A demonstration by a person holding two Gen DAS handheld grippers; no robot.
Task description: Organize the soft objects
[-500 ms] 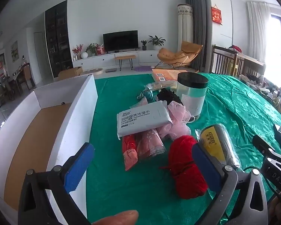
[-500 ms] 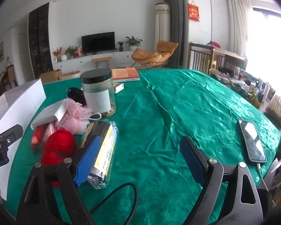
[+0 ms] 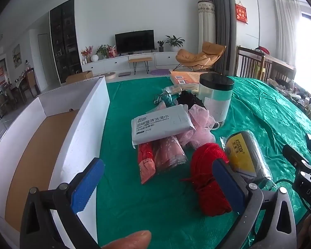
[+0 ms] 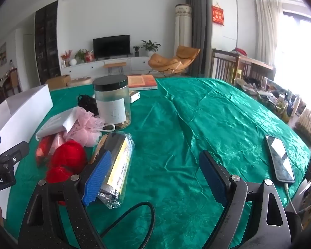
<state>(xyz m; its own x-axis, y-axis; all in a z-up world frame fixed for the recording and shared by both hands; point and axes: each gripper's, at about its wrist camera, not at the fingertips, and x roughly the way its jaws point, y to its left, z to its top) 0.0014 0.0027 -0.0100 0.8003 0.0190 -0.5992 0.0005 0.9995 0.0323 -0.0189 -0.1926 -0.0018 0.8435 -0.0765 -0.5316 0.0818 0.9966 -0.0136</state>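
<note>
Progress: judged from the layout, nothing is sorted yet; every soft item lies on the green satin tablecloth [image 3: 134, 207].
White cardboard box with brown floor [image 3: 58, 137]: at nine o'clock of the pile in the left wrist view, and nothing shows inside it.
Soft pile: white pack of cleaning wipes [image 3: 161, 125] on top, pink mesh bath pouf [image 3: 201, 128] at its three o'clock, red yarn ball [image 3: 209, 176] at five o'clock, pink and red wrapped packets [image 3: 161, 159] beneath.
Wrapped grey roll with yellow label [image 4: 116, 166]: just beside the yarn.
Clear jar with black lid [image 4: 112, 101]: upright at twelve o'clock, with something small settled at its bottom.
Left gripper [image 3: 158, 188]: blue pads spread wide, pinching nothing.
Right gripper [image 4: 155, 177]: spread, empty, above bare cloth.
</note>
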